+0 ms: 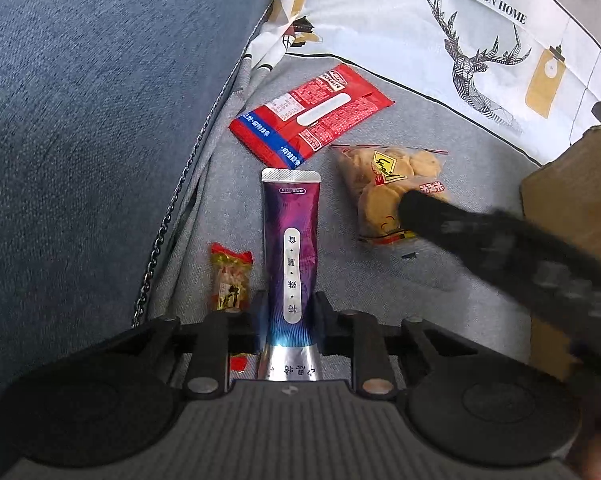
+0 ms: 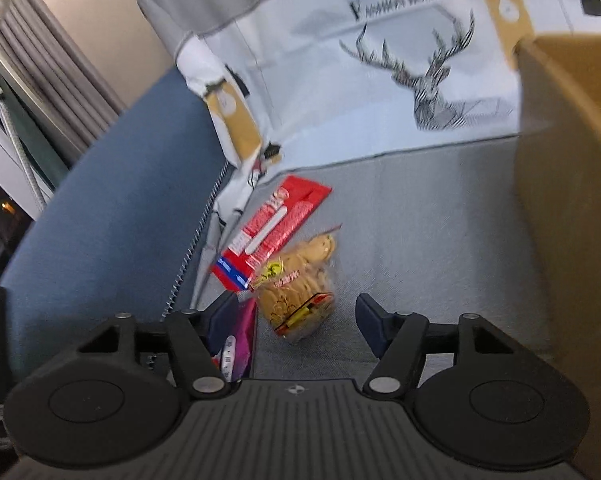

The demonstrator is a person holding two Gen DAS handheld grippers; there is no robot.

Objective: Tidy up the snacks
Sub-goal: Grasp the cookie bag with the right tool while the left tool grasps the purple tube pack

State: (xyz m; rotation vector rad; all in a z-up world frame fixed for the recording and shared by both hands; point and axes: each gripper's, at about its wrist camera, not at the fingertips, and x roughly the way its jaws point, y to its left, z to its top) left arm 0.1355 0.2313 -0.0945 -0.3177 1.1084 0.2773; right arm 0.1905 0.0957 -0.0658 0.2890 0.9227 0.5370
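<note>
Left gripper [image 1: 288, 316] clamps the purple pouch [image 1: 291, 248] above the grey sofa seat [image 1: 440, 300]; right gripper [image 2: 296, 316] gapes wide.

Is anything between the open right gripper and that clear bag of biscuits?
Nothing visible. The right gripper has its jaws spread, and the biscuit bag lies just ahead on bare grey cushion. The red packet sits behind the bag, not in front.

a purple snack tube [image 1: 291, 248] lies lengthwise on the grey sofa seat [image 1: 440, 280], a small red-ended candy [image 1: 230, 278] just beside it, a red packet [image 1: 312, 116] beyond, and a clear bag of biscuits [image 1: 388, 188] near both.
</note>
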